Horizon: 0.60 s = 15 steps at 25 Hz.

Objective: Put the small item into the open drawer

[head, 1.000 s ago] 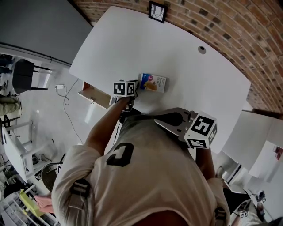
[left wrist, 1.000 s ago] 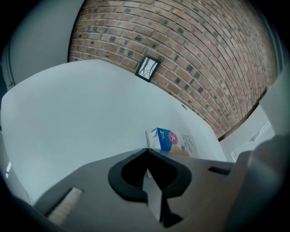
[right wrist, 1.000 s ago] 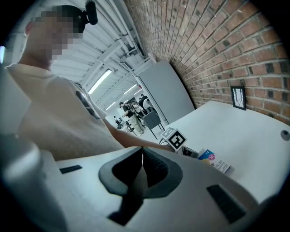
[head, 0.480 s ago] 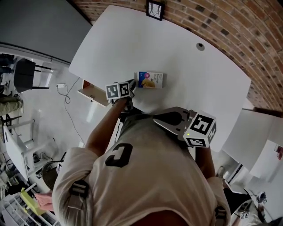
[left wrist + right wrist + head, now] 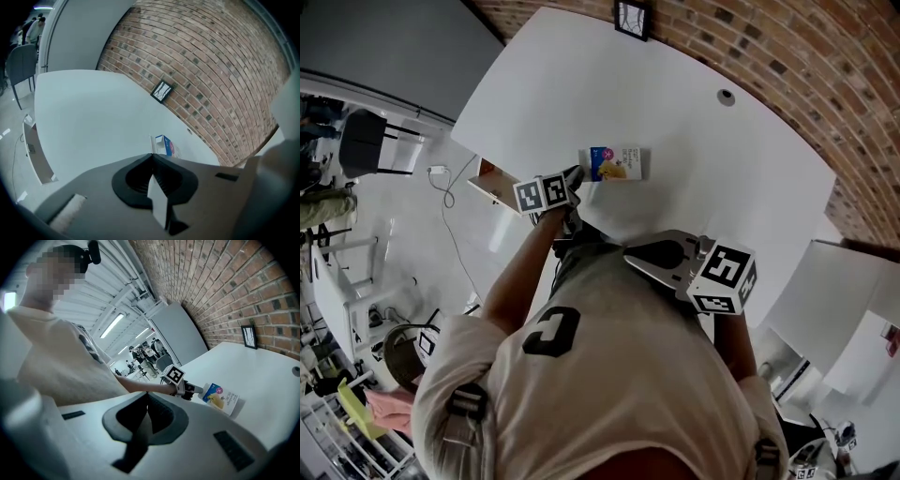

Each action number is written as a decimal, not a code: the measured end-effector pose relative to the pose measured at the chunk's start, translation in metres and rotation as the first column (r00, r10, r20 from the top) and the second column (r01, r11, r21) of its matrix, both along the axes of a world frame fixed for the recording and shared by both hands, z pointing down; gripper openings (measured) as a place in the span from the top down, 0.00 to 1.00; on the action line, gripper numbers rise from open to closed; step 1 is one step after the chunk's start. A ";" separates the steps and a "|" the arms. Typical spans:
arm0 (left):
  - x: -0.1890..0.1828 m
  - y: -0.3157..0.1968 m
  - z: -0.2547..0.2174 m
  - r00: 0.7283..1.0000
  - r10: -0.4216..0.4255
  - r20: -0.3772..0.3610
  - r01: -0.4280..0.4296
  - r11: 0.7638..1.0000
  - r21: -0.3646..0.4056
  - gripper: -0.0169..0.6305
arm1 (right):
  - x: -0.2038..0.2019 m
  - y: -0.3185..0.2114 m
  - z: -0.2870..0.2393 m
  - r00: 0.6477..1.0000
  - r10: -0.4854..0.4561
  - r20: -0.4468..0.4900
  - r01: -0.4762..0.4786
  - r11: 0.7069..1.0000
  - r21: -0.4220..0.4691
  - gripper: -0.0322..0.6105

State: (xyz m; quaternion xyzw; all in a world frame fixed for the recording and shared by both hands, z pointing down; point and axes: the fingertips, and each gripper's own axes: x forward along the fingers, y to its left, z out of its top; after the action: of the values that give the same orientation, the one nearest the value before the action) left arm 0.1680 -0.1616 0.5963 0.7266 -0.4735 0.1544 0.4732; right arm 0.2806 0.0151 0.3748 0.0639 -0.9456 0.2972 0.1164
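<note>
A small blue, white and yellow box [image 5: 616,162] hangs just over the white table [image 5: 694,112], near its left edge. My left gripper [image 5: 577,178] is shut on the box's near end flap. In the left gripper view the closed jaws [image 5: 151,154] pinch that flap and the box [image 5: 166,145] sticks out beyond them. The open drawer [image 5: 490,181] juts out under the table's left edge, left of the left gripper, and also shows in the left gripper view [image 5: 33,152]. My right gripper [image 5: 630,253] is shut and empty, close to my chest. Its view shows the box [image 5: 220,398] and the left gripper [image 5: 202,390].
A small framed picture [image 5: 633,19] leans on the brick wall at the table's far edge. A round cable hole [image 5: 727,96] sits in the tabletop further right. Chairs and a cable lie on the floor to the left of the table.
The left gripper has lifted and carried the box a little to the left, toward the table edge above the drawer. The right gripper has shifted only slightly.
</note>
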 end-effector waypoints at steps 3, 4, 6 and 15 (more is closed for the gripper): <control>0.003 0.007 -0.006 1.000 -0.026 -0.009 0.026 1.000 0.006 0.97 | 0.007 0.008 0.002 1.000 -0.018 0.016 0.018 1.000 -0.011 0.94; 0.005 0.009 -0.008 0.999 -0.032 -0.011 0.033 0.999 0.008 0.97 | 0.009 0.010 0.002 0.999 -0.025 0.022 0.026 1.000 -0.013 0.94; 0.006 0.013 -0.011 0.999 -0.042 -0.012 0.042 0.999 0.011 0.97 | 0.011 0.013 0.003 0.999 -0.042 0.032 0.042 0.999 -0.017 0.94; 0.007 0.020 -0.029 0.998 -0.062 -0.030 0.063 0.997 0.035 0.97 | 0.006 0.022 0.009 0.995 -0.095 0.032 0.096 0.995 -0.039 0.94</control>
State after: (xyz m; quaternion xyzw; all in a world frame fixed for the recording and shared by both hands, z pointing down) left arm 0.1751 -0.1418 0.5671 0.7220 -0.4921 0.1205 0.4712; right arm 0.2862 0.0375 0.3842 0.0117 -0.9431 0.3111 0.1172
